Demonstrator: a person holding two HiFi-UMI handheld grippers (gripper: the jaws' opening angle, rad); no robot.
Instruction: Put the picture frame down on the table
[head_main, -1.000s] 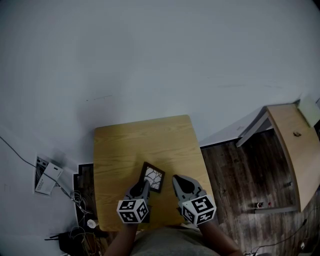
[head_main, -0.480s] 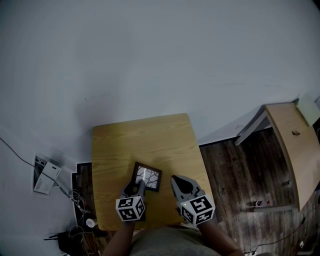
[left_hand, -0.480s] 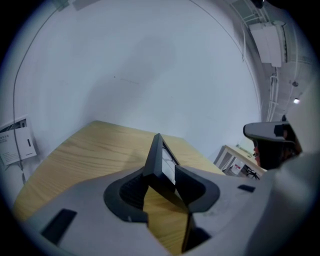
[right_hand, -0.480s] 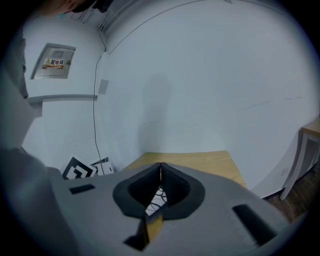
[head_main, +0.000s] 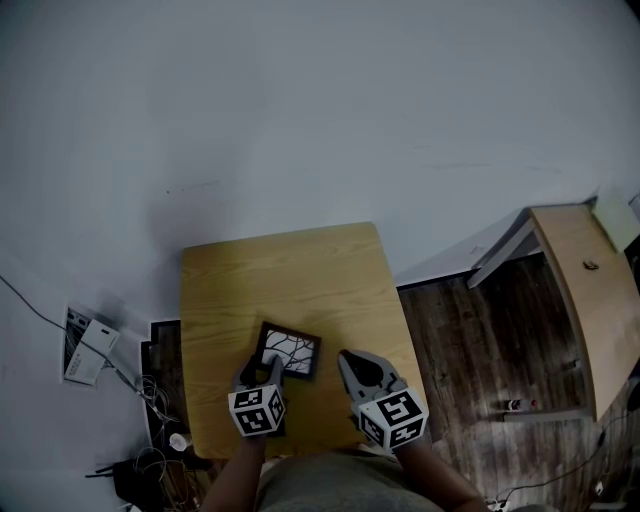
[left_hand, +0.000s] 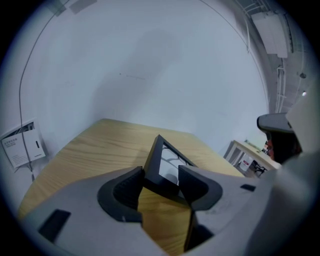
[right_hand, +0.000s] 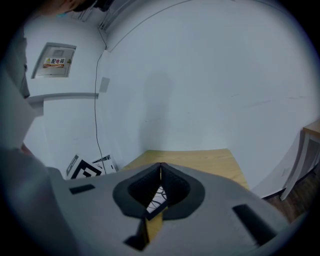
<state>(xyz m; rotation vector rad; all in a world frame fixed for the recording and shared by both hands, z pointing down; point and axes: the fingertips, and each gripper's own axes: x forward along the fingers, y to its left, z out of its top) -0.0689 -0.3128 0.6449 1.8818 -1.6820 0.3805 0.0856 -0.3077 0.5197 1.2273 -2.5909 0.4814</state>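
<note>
The picture frame (head_main: 289, 350) lies on the table (head_main: 290, 265) near its near edge, one corner between the left claw's (head_main: 260, 368) just-opened, parted jaws, while the right claw (head_main: 347, 357) beside it is closed and empty.

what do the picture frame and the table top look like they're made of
Picture frame: matte black moulding, wood or plastic, can't tell which. The pale pane over its branching print looks like glass or acrylic.
Table: light wood with visible grain lines and a satin finish, possibly veneer or laminate.
</note>
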